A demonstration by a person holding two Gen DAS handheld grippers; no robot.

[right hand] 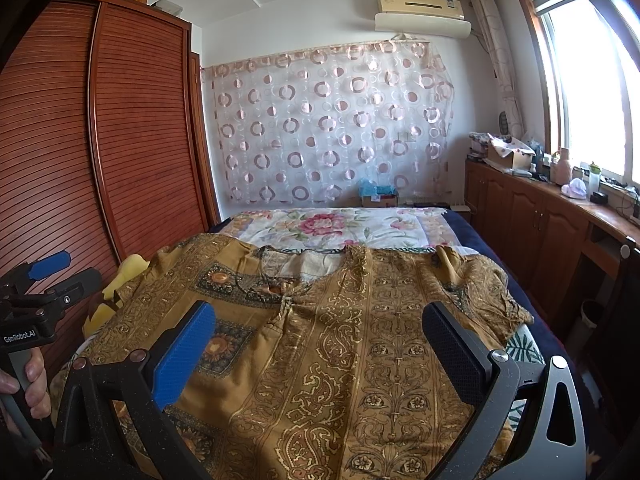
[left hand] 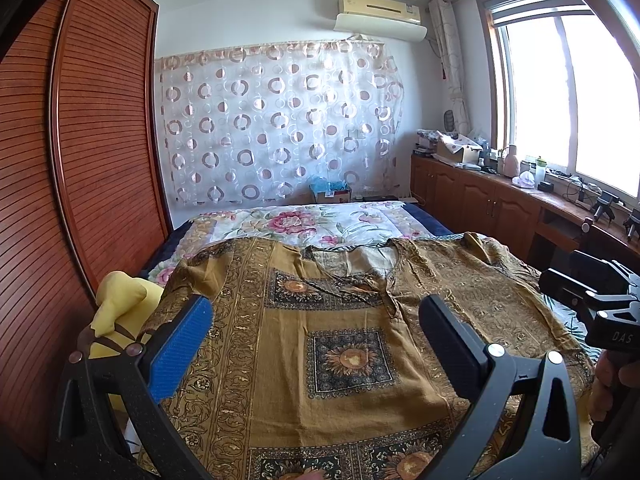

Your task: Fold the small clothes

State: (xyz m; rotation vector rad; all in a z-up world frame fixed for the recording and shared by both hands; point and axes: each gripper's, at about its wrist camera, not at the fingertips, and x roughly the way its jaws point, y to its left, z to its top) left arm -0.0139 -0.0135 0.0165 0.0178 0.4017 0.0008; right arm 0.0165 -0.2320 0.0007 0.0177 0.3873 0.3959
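Yellow plush toy (left hand: pixel 120 304) beside spread blouse (left hand: pixel 320 340)

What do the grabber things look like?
Both are black frames. Each gripper, left and right, has one blue ribbed pad and one black pad. White letters read "DAS" on the right one and "GenRobot.AI" on the left.

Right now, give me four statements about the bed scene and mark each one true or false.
1. The brown patterned garment lies spread out on the bed. True.
2. The left gripper is shut on the garment. False: its jaws stand wide apart, holding nothing.
3. A yellow item sits at the garment's left edge. True.
4. The right gripper is shut. False: it is open.
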